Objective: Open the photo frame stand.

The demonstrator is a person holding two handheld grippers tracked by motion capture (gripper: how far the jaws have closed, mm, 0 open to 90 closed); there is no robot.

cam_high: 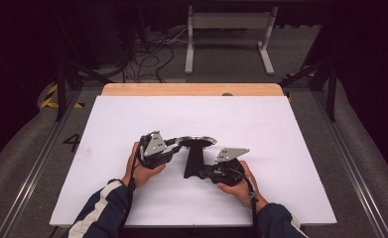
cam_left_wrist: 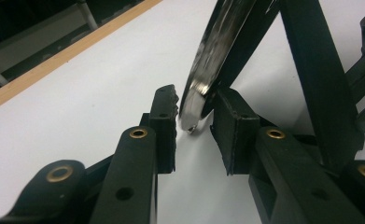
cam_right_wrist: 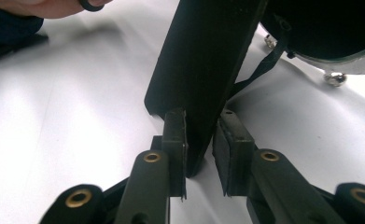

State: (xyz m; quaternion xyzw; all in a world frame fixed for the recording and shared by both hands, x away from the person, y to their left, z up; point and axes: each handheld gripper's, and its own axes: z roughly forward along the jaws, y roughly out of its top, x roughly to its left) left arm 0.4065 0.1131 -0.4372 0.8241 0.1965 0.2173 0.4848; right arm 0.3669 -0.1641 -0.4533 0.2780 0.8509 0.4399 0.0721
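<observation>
A round pan [cam_high: 197, 142] with a shiny metal rim and a long black handle [cam_high: 193, 161] lies on the white table [cam_high: 281, 148]. My left gripper [cam_high: 177, 144] reaches the rim from the left. In the left gripper view the rim [cam_left_wrist: 203, 79] stands between the jaws of the left gripper [cam_left_wrist: 196, 123], with a thin gap beside the left pad [cam_left_wrist: 168, 112]. My right gripper [cam_high: 201, 172] is at the handle's near end. In the right gripper view both pads of the right gripper [cam_right_wrist: 200, 135] sit against the handle [cam_right_wrist: 203, 70].
A wooden strip [cam_high: 191, 89] borders the table's far edge. Beyond it, on the floor, stand a white metal frame [cam_high: 228, 34] and loose cables [cam_high: 152, 54]. Metal rails [cam_high: 37, 163] run along both sides of the table.
</observation>
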